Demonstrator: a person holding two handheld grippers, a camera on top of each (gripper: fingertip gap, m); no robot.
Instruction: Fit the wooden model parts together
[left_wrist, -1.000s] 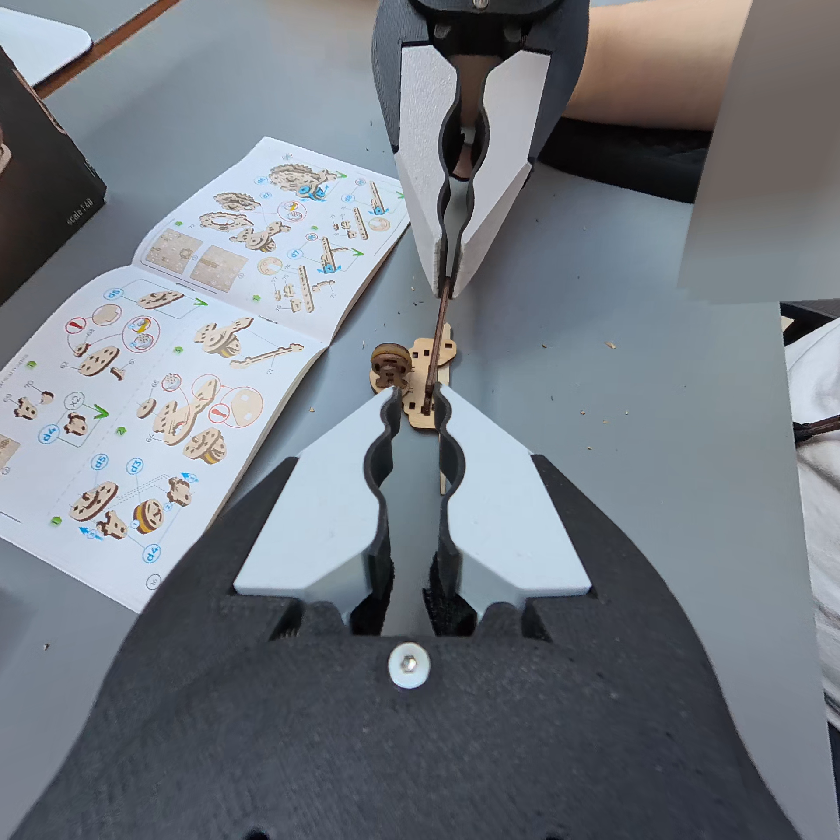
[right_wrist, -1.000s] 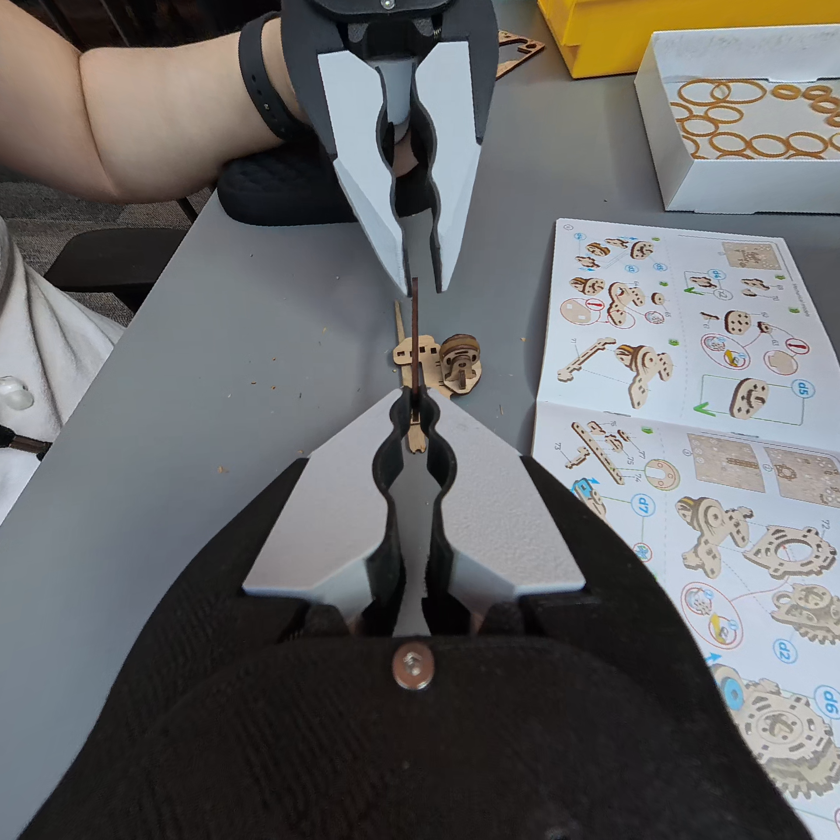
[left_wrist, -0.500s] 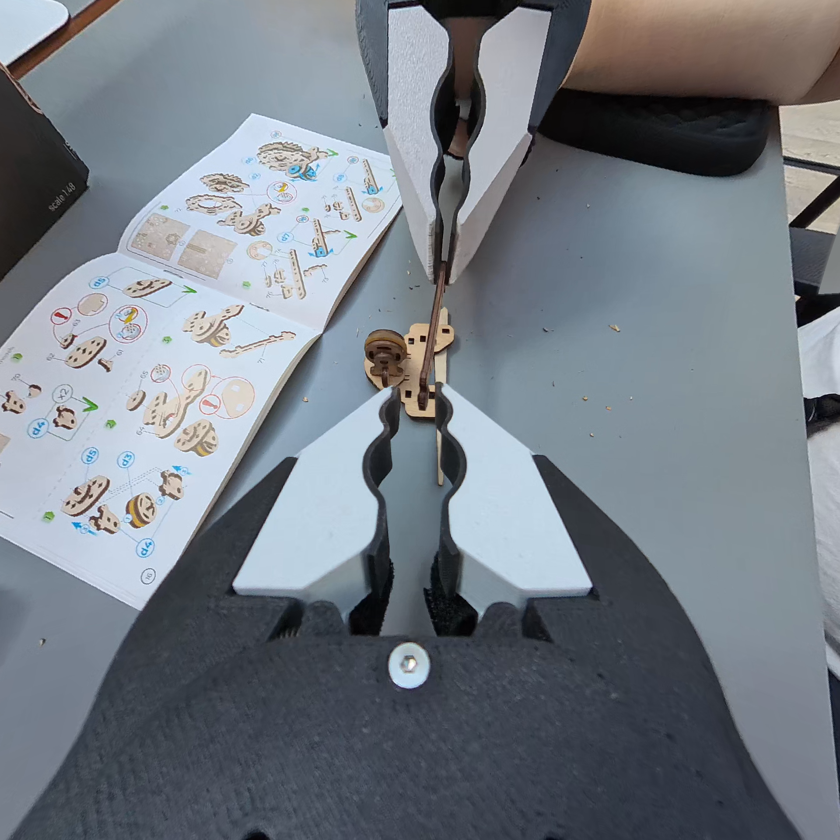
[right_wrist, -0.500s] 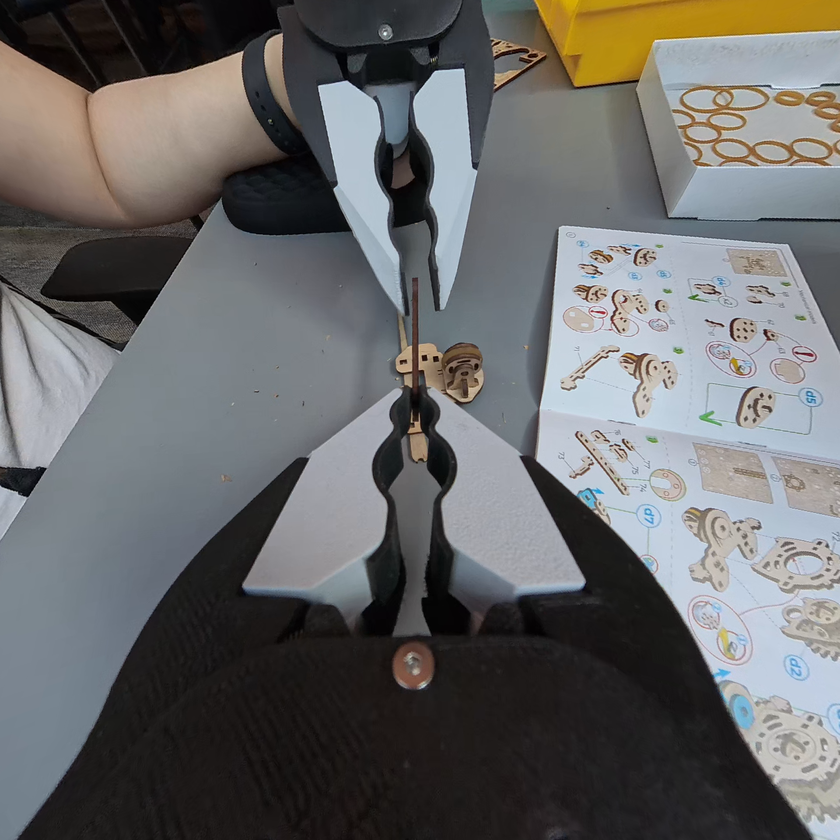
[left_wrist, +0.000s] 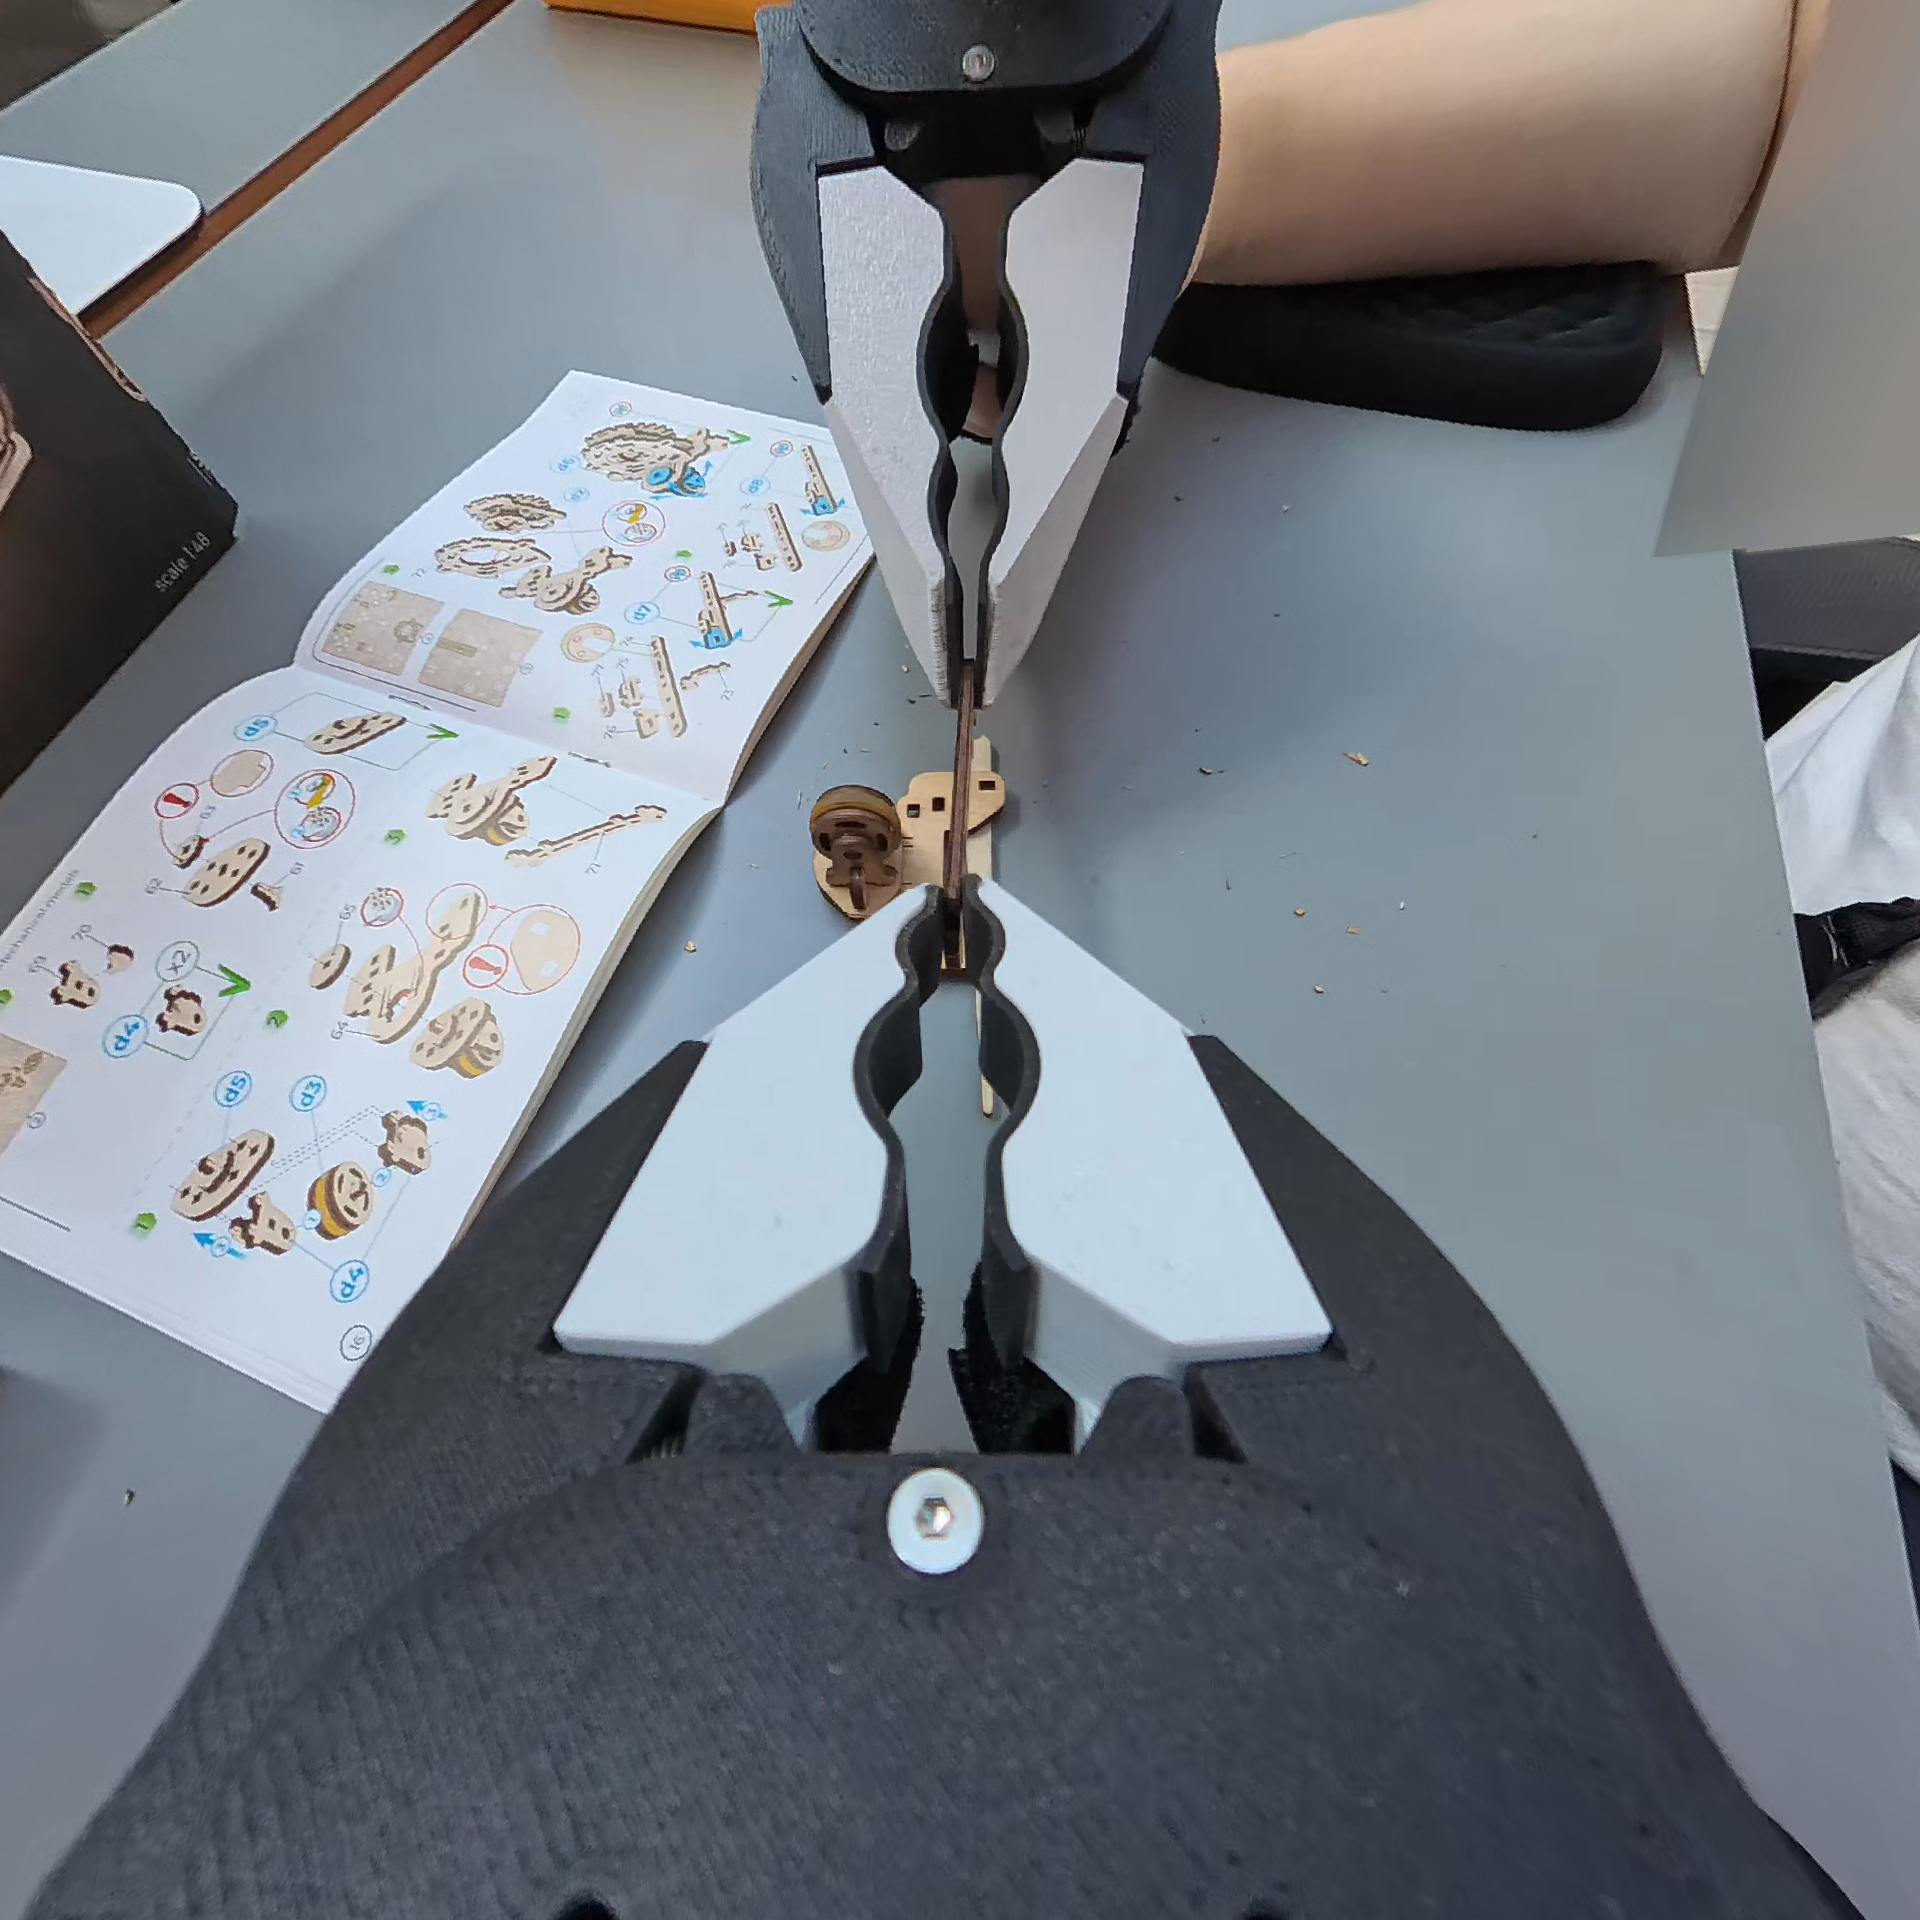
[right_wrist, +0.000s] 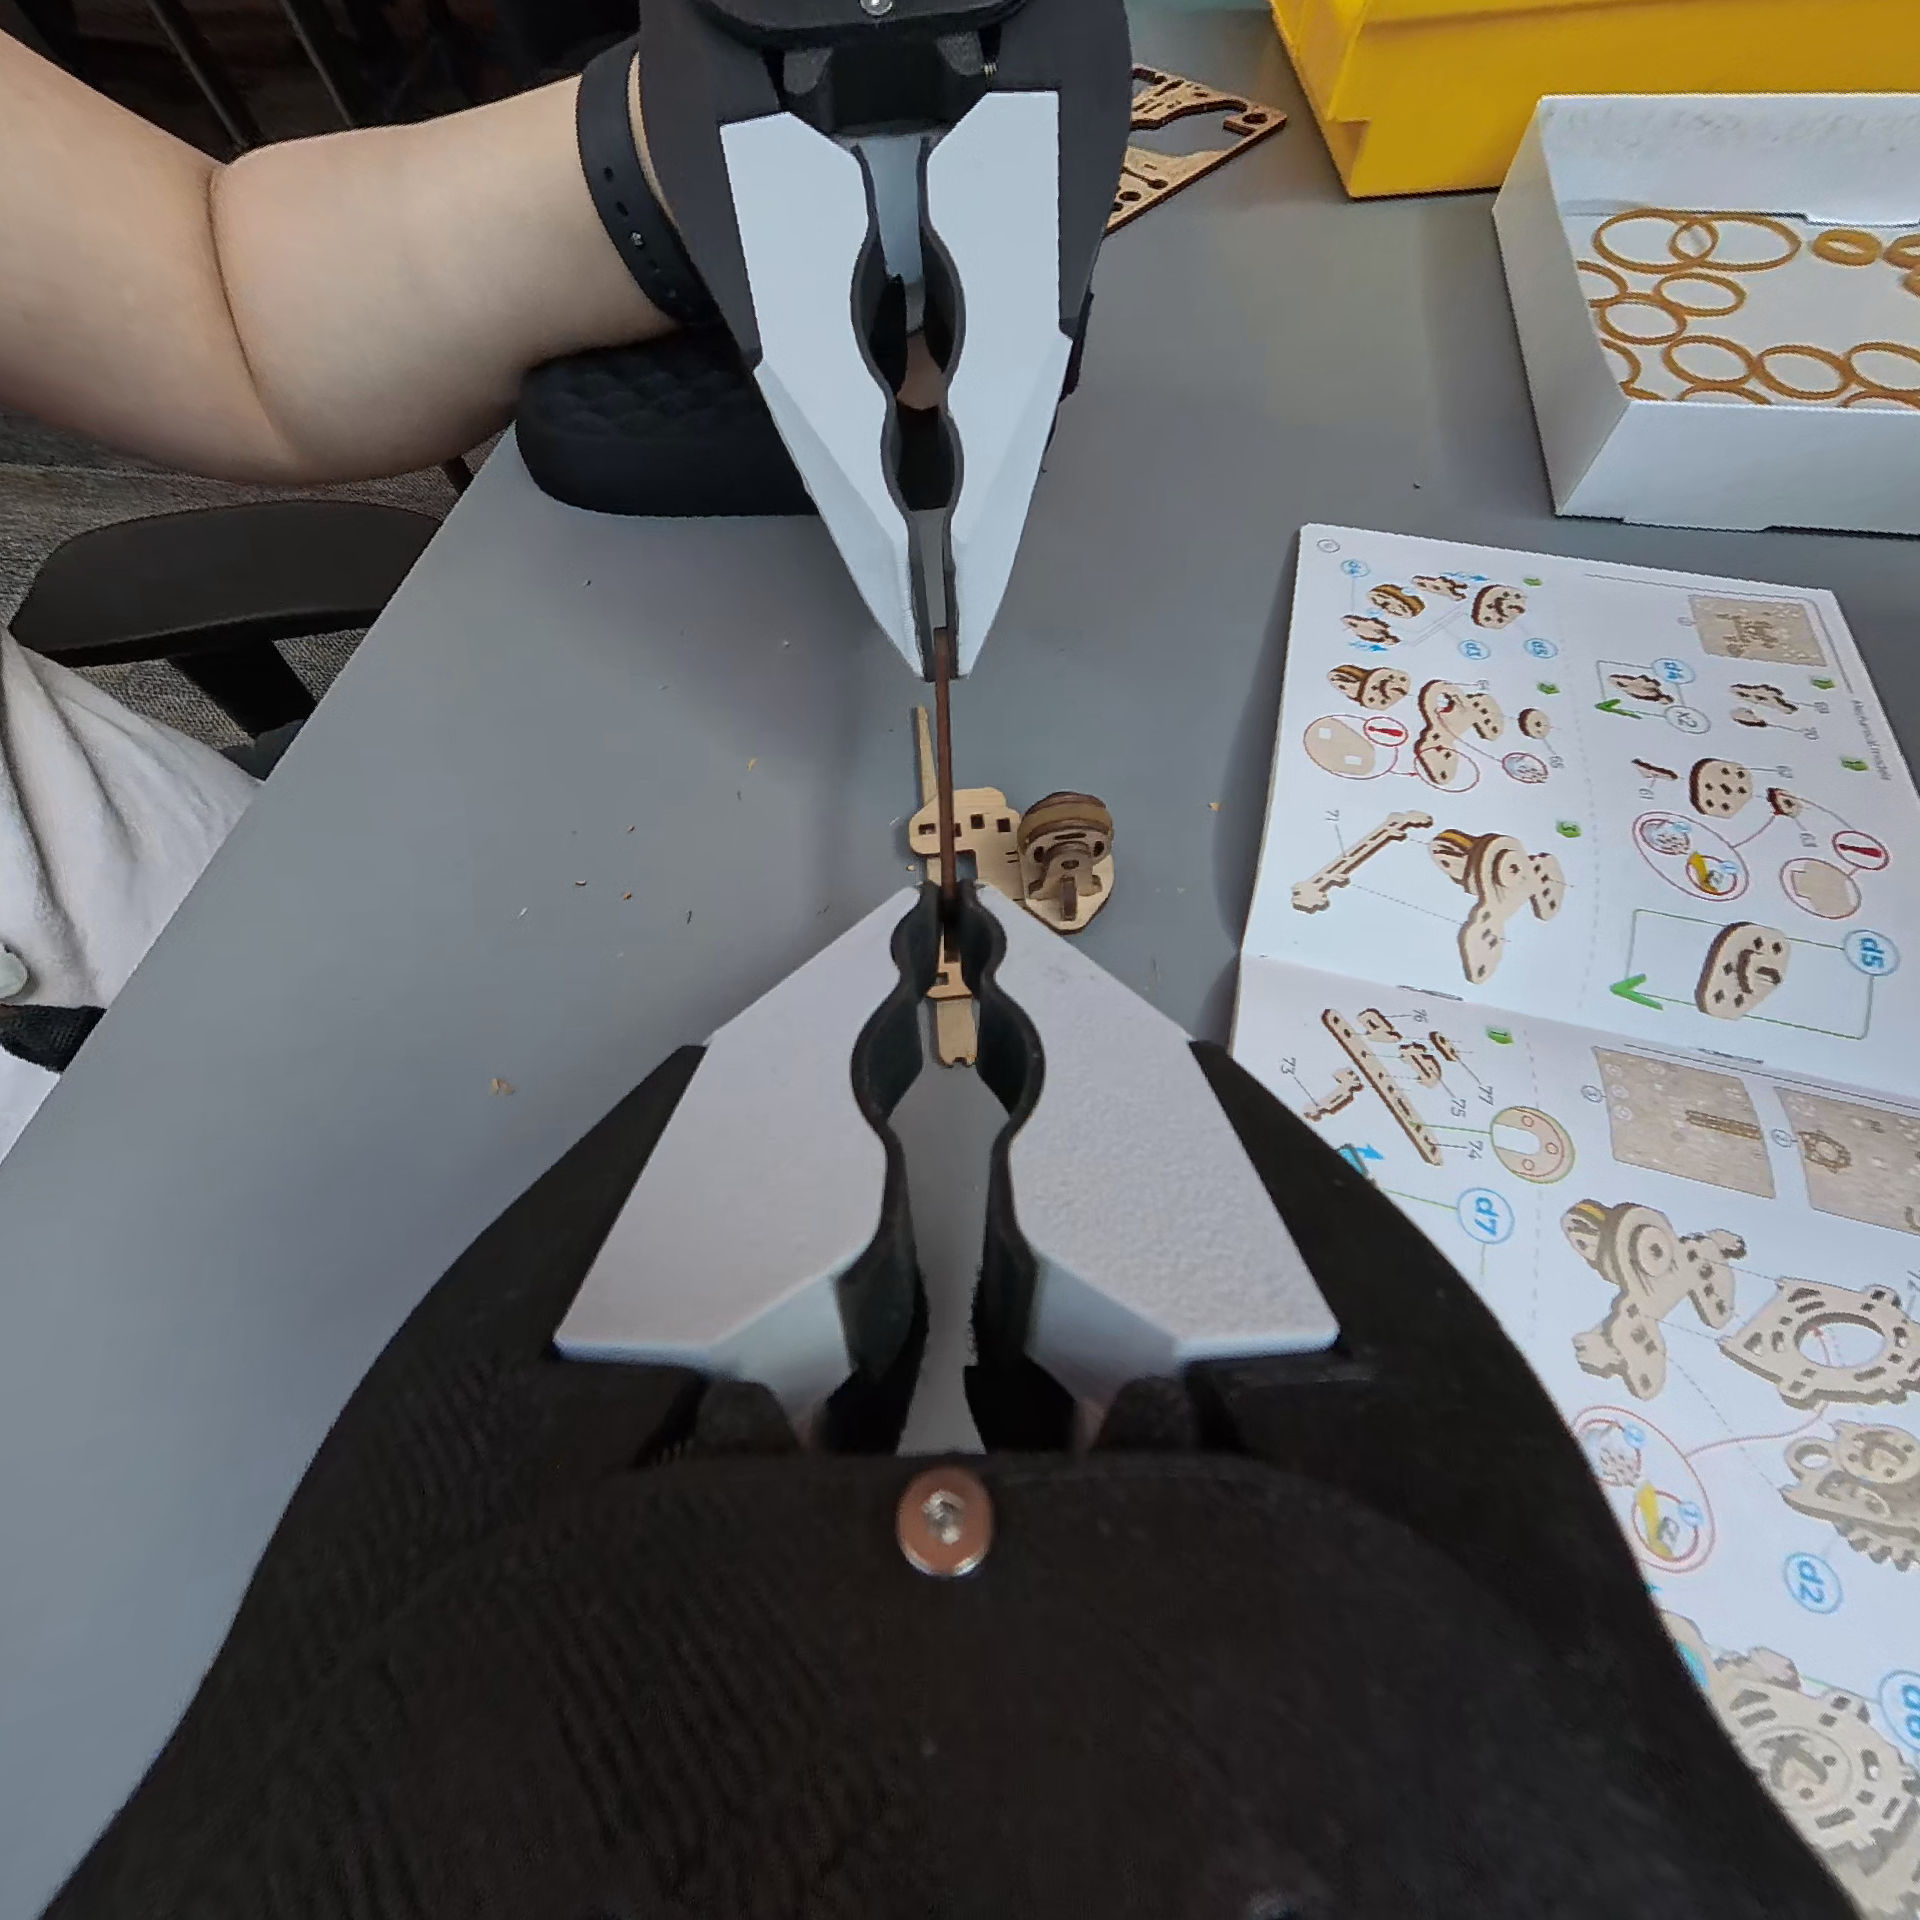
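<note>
A thin dark wooden strip (left_wrist: 963, 790), seen edge-on, spans between my two grippers just above the grey table. My left gripper (left_wrist: 951, 899) is shut on its near end, and my right gripper (left_wrist: 966, 691) is shut on its far end. In the right wrist view the right gripper (right_wrist: 945, 896) holds the strip (right_wrist: 943, 769) and the left gripper (right_wrist: 940, 665) faces it. Under the strip lie a flat slotted wooden piece (left_wrist: 935, 805) and a small round wooden assembly (left_wrist: 854, 842). Both also show in the right wrist view, the piece (right_wrist: 977, 826) and the assembly (right_wrist: 1065, 847).
An open instruction booklet (left_wrist: 416, 831) lies beside the parts. A black box (left_wrist: 83, 540) stands to its left. A white box of rings (right_wrist: 1714, 312), a yellow bin (right_wrist: 1558, 73) and a cut wooden sheet (right_wrist: 1184, 135) sit farther off. Forearms rest on black pads (left_wrist: 1434, 343). My hands' fingertips stand some 5 centimetres from each other.
My left gripper has closed its open fingers onto the near end of the strip. Both grippers have moved slightly closer together.
</note>
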